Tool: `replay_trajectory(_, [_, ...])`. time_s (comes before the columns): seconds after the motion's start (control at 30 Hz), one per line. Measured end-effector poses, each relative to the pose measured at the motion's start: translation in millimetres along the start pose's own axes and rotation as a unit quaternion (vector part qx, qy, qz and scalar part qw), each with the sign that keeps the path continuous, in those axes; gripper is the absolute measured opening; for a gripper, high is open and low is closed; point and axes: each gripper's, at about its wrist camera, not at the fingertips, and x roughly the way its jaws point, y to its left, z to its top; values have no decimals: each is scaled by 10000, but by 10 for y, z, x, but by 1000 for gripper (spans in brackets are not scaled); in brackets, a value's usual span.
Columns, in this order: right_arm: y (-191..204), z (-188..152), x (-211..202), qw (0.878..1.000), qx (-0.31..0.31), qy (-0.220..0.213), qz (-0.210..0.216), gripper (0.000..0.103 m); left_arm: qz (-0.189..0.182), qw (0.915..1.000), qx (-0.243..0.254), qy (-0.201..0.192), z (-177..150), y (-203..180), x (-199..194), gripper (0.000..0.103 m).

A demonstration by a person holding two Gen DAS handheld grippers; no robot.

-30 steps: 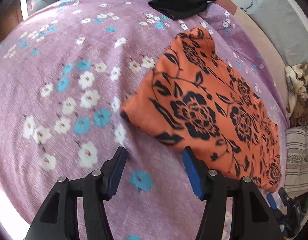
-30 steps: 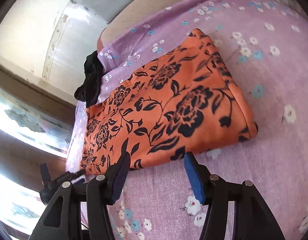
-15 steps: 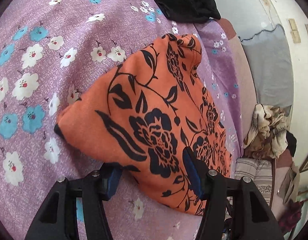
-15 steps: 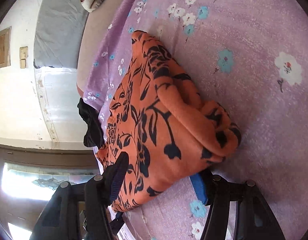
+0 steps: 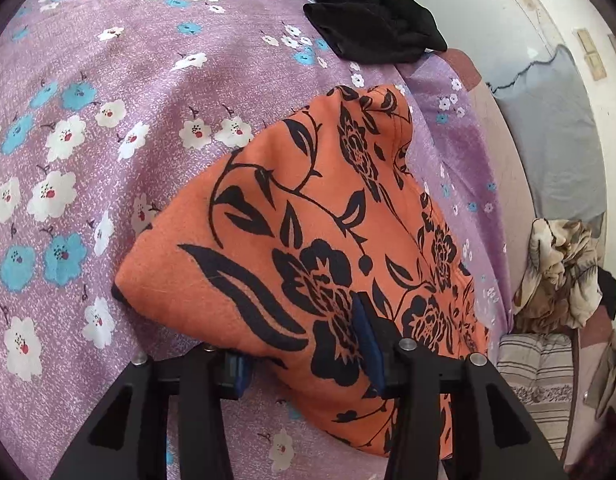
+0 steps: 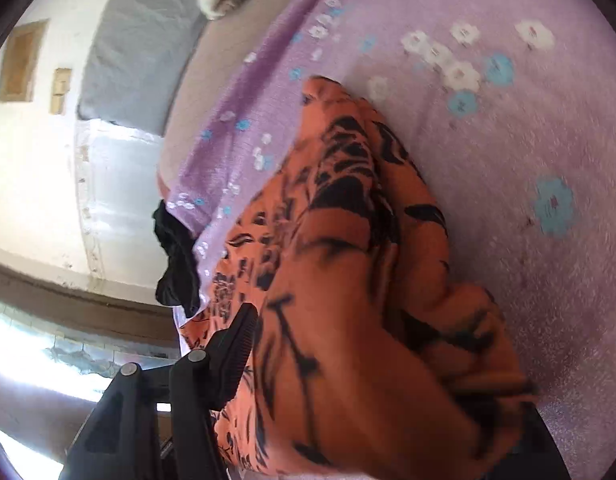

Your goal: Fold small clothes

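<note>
Orange floral garment (image 5: 308,264) lies mid-frame on the purple bedspread (image 5: 107,80), already doubled. Left claw (image 5: 303,344) and right claw (image 6: 372,384) straddle its near edge, jaws just closing; grip uncertain. Next fold pending; black garment (image 5: 372,32), upper frame, untouched.

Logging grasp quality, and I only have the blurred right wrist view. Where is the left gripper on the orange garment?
Observer: The left gripper straddles the near edge of the orange garment, one finger over, one under; its jaws have just been closing.
Operator: Pinched yet?
Observer: Not visibly; the cloth lies across a wide gap between the fingers.
Operator: Bunched at that end?
Observer: No, it looks smooth there, and lies apart from the black garment.
</note>
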Motion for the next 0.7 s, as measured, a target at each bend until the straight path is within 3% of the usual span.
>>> replay_trajectory(0.07, [114,0,8,9997,-232,-55,104,62,12,10000,59,-10,30,-32,13,50])
replay_trajectory(0.1, [167,-11,7,9990,-427,-128,72,58,28,9999,108,-36,40,-50,16,49])
replay_trajectory(0.13, [221,-26,15,9978,-626,-212,-47,38,66,9998,157,-94,47,-65,13,40])
replay_trajectory(0.17, [263,-40,22,9963,-801,-264,-172,30,137,9996,215,-144,54,-83,34,34])
replay_trajectory(0.23, [295,-50,15,9950,-891,-346,-277,25,164,9994,253,-166,57,-91,41,29])
replay_trajectory(0.47, [609,-203,-231,9795,-1709,-924,-537,18,64,9971,600,-470,-23,-219,-274,21])
replay_trajectory(0.6, [708,-426,-602,9700,-2052,-1126,-649,17,-114,9972,666,-324,-209,-170,-581,21])
replay_trajectory(0.7, [647,-457,-766,9748,-1882,-916,-766,17,212,9982,566,-2,-383,-35,-636,26])
